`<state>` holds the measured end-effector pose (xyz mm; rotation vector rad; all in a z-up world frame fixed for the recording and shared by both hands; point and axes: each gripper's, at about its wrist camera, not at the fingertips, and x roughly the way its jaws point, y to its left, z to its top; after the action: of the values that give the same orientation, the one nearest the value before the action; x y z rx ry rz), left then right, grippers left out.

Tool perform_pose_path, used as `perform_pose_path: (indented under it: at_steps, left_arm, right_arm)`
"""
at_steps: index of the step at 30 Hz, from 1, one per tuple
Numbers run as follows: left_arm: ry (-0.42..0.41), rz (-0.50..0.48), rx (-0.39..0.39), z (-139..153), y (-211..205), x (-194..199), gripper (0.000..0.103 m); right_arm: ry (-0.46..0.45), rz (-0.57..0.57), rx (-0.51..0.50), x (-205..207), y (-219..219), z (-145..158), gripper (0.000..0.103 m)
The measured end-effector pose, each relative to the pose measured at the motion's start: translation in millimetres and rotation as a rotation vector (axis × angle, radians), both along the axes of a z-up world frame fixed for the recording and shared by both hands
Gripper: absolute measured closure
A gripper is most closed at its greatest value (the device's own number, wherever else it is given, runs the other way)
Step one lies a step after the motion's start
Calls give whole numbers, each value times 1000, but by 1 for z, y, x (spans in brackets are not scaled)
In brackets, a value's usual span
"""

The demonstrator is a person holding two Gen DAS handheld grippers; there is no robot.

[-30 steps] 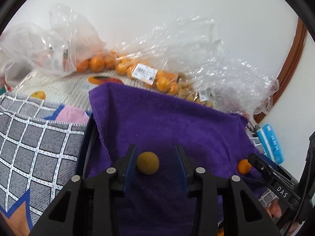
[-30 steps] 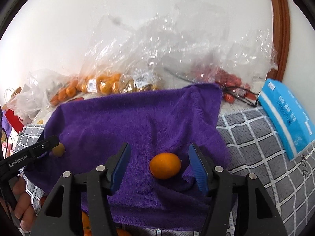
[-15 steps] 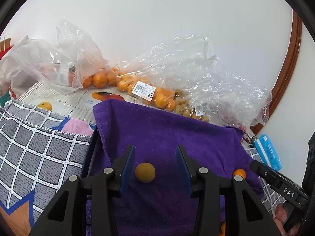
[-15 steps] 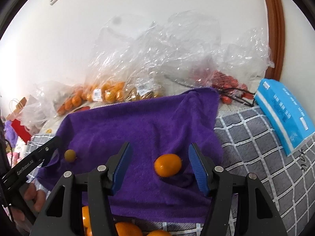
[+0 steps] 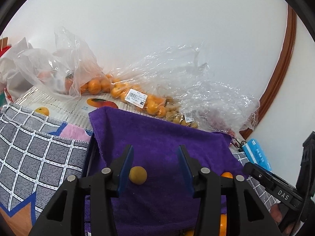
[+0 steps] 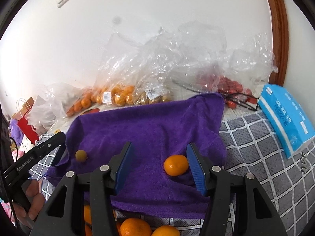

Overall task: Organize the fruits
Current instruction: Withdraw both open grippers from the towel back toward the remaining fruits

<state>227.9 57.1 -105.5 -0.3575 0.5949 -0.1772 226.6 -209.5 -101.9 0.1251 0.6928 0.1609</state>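
1. We see a small olive-yellow fruit (image 5: 137, 175) lying on a purple towel (image 5: 161, 143), between the blue pads of our left gripper (image 5: 155, 168).
2. The left jaws stand apart and are opening. The fruit sits just beside the left pad (image 5: 126, 169); we cannot tell whether it touches. It is clear of the right pad.
3. An orange (image 6: 175, 165) lies on the same towel, between the pads of our right gripper (image 6: 160, 167).
4. The right jaws stand apart and are closing. The orange is just beside the right pad (image 6: 195, 167) and well apart from the left one.
5. More oranges (image 6: 135, 227) lie below the towel's near edge in the right wrist view.
6. Behind the towel, clear bags (image 5: 137, 98) of orange and tan fruit lie along a white wall (image 5: 157, 29).
7. A grey checked cloth (image 6: 265, 157) spreads beside the towel, with a blue tissue pack (image 6: 285, 116) on it.
8. A hand (image 6: 34, 198) holds the left gripper's handle.
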Motion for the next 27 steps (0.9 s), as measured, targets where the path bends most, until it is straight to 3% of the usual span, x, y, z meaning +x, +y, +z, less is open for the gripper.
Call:
perform_pose_path:
  at_steps: [3,7,14,19,27]
  left_arm:
    - [-2,7,-9,1,3,-2,57]
    - [-6,8,-41,5,7,-5,57]
    - [-27,32,-17,8,8,-10,57]
    - [-28,49,11,4,8,-10,56]
    - [2,75,-34,-3,20,-6,56]
  right_arm:
    - [-27,-32,-33,-16,-2,5,48]
    - [20,-29,-6,-37,-6,-3,58]
    - [64,-33,-29,-67,-2,-29,60]
    - [139,-54,5,-65,-3,-51,77]
    - [146,-36,-7,-77,-4,-51,77]
